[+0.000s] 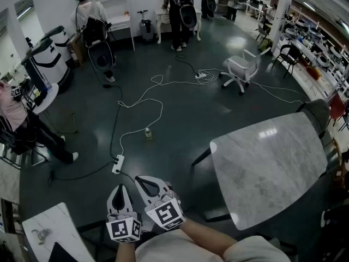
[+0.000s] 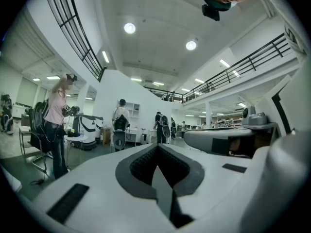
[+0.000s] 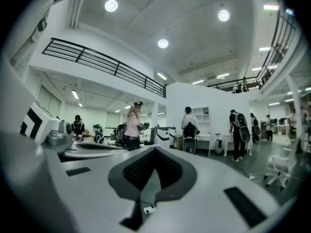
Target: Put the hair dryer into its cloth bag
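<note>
**Two shut grippers held level over an open workshop floor**

1. Left gripper [image 1: 121, 192]: lowest in the head view, marker cube toward the person. In the left gripper view its dark pads [image 2: 146, 165] are pressed together with nothing between them.
2. Right gripper [image 1: 146, 184]: just beside the left one, on its right, at the end of a pale sleeve [image 1: 218, 244]. In the right gripper view its fingers [image 3: 170, 171] meet tip to tip and pinch nothing.
3. Hair dryer, cloth bag: neither can be made out in any view.
4. Small pale table [image 1: 38, 222]: bottom-left corner, bearing a small grey item and a dark shape, both too small to tell.
5. Grey marble table [image 1: 272, 168]: to the right of the grippers, bare top, dark legs.
6. Power strip [image 1: 116, 164]: on the dark floor [image 1: 180, 119] just beyond the grippers, with a white cable [image 1: 142, 100] looping away from it.
7. Bottle [image 1: 148, 132]: upright on the floor, beside the cable.
8. White office chair [image 1: 242, 67]: mid-floor, right of centre.
9. Person in pink [image 1: 13, 113]: left edge, near a white and black machine [image 1: 52, 53].
10. Standing people [image 1: 180, 10]: at the far wall by white shelving.
</note>
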A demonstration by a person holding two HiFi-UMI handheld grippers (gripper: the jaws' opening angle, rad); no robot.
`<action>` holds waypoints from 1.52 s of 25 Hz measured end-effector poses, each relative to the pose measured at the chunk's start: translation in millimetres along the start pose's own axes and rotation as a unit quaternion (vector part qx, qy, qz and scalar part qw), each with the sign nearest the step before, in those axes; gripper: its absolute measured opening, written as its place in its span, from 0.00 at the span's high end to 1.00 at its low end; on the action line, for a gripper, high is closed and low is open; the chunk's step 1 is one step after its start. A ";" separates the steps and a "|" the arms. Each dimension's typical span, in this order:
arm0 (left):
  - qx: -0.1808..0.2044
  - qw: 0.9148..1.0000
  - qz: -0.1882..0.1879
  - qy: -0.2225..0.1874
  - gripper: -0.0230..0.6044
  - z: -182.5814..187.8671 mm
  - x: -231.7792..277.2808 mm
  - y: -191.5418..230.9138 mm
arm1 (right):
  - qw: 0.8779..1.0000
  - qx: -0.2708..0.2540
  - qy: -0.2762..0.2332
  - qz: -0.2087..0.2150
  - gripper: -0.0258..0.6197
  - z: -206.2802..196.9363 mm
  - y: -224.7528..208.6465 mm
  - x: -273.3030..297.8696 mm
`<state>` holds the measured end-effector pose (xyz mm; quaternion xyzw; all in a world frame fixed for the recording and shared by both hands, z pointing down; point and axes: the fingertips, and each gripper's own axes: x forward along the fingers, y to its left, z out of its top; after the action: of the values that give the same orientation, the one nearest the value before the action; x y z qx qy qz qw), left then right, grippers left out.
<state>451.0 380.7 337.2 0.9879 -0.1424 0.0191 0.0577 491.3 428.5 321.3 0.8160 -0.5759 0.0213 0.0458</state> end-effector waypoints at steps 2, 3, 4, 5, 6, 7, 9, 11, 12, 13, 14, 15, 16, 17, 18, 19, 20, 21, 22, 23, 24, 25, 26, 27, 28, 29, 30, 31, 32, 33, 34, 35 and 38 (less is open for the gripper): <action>0.005 1.000 0.003 -0.002 0.95 2.6 7.3 -10.8 | 1.000 0.001 -0.007 0.004 0.94 2.8 -13.2 -2.4; 0.006 1.000 0.004 -0.003 0.95 3.2 10.3 -14.2 | 1.000 0.002 -0.009 0.005 0.94 3.2 -18.2 -2.7; 0.008 1.000 0.007 -0.004 0.95 3.2 12.1 -15.2 | 1.000 0.003 -0.009 0.007 0.94 2.3 -20.7 -1.8; 0.009 1.000 0.011 -0.002 0.95 2.0 11.8 -12.9 | 1.000 0.005 -0.008 0.011 0.94 0.0 -20.0 0.6; 0.010 1.000 0.019 0.001 0.95 -0.8 9.3 -7.0 | 1.000 0.008 -0.006 0.019 0.94 -3.3 -15.8 5.1; 0.012 0.999 0.030 0.005 0.95 -4.6 5.2 2.2 | 0.999 0.014 -0.005 0.029 0.94 -6.5 -8.7 12.0; 0.014 0.998 0.055 0.011 0.95 -9.9 -2.5 25.2 | 0.998 0.026 -0.007 0.053 0.94 -9.7 8.1 30.9; 0.016 0.997 0.079 0.010 0.95 -11.9 -8.0 48.9 | 0.997 0.027 -0.007 0.074 0.94 -12.1 23.4 51.9; 0.015 0.996 0.092 0.011 0.95 -13.8 -11.4 61.4 | 0.996 0.029 -0.006 0.083 0.94 -13.7 31.4 62.5; 0.014 0.994 0.106 0.012 0.95 -16.8 -16.3 74.8 | 0.995 0.032 -0.006 0.091 0.94 -15.5 40.8 72.7; 0.012 0.992 0.121 0.013 0.95 -20.4 -22.9 88.8 | 0.994 0.034 -0.005 0.102 0.94 -17.7 52.0 82.0; 0.009 0.990 0.137 0.014 0.95 -23.9 -30.5 102.6 | 0.993 0.033 -0.003 0.115 0.94 -19.9 64.7 90.4; 0.006 0.988 0.153 0.016 0.95 -27.2 -38.3 115.7 | 0.991 0.031 -0.002 0.131 0.94 -22.1 78.2 98.1; 0.003 0.986 0.168 0.018 0.95 -30.2 -45.6 127.7 | 0.989 0.026 0.002 0.148 0.94 -24.8 91.5 105.5; 0.002 0.983 0.180 0.020 0.95 -32.6 -52.2 138.6 | 0.986 0.023 0.006 0.164 0.94 -27.5 104.3 113.0; 0.002 0.981 0.191 0.021 0.95 -34.4 -58.5 148.7 | 0.983 0.022 0.010 0.180 0.94 -29.8 116.8 120.6; 0.003 0.979 0.200 0.022 0.95 -35.7 -65.0 158.6 | 0.981 0.024 0.014 0.194 0.94 -31.5 129.7 128.0; 0.004 0.977 0.210 0.022 0.95 -36.8 -72.2 168.9 | 0.978 0.024 0.017 0.208 0.94 -32.7 143.3 135.0; 0.005 0.975 0.221 0.023 0.95 -37.9 -80.3 180.2 | 0.975 0.023 0.019 0.222 0.94 -33.4 158.0 141.5; 0.006 0.973 0.232 0.024 0.95 -39.4 -88.9 192.3 | 0.972 0.020 0.020 0.235 0.94 -33.9 173.5 147.8; 0.004 0.970 0.243 0.026 0.95 -40.9 -97.7 205.0 | 0.968 0.016 0.020 0.249 0.94 -34.4 189.2 153.9; 0.002 0.967 0.254 0.027 0.95 -42.2 -106.5 218.0 | 0.965 0.013 0.021 0.262 0.94 -35.2 204.9 160.0; -0.001 0.963 0.267 0.027 0.95 -43.0 -115.7 231.0 | 0.961 0.011 0.022 0.275 0.94 -36.3 220.7 165.9; -0.004 0.960 0.279 0.026 0.95 -43.6 -125.3 243.9 | 0.957 0.009 0.024 0.289 0.94 -37.9 236.8 171.5; -0.007 0.956 0.292 0.026 0.95 -44.7 -135.3 256.3 | 0.952 0.007 0.026 0.303 0.94 -39.7 253.1 176.8; -0.009 0.952 0.304 0.026 0.95 -46.4 -145.4 268.3 | 0.948 0.004 0.028 0.317 0.94 -41.4 269.4 181.6; -0.011 0.948 0.316 0.026 0.95 -48.1 -155.2 279.6 | 0.943 0.000 0.030 0.331 0.94 -42.5 285.4 186.1; -0.014 0.945 0.327 0.026 0.95 -49.2 -164.8 290.4 | 0.938 -0.004 0.032 0.344 0.94 -42.9 301.0 190.2; -0.019 0.941 0.337 0.025 0.95 -49.8 -174.1 300.7 | 0.933 -0.009 0.033 0.357 0.94 -42.6 316.5 194.1; -0.023 0.937 0.347 0.023 0.95 -50.4 -183.0 310.9 | 0.928 -0.014 0.034 0.370 0.94 -41.9 331.9 197.9; -0.026 0.934 0.355 0.023 0.95 -51.1 -191.8 321.3 | 0.924 -0.020 0.034 0.381 0.94 -41.3 347.3 201.8; -0.029 0.931 0.362 0.022 0.95 -52.0 -200.6 331.9 | 0.919 -0.027 0.035 0.392 0.94 -40.9 362.9 205.9; -0.037 0.921 0.386 0.018 0.95 -55.6 -229.8 364.5 | 0.904 -0.046 0.036 0.424 0.94 -41.5 411.9 216.1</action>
<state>126.2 104.2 419.5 0.8529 -0.5125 0.0522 0.0849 176.7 93.0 402.1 0.4902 -0.8659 0.0413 0.0904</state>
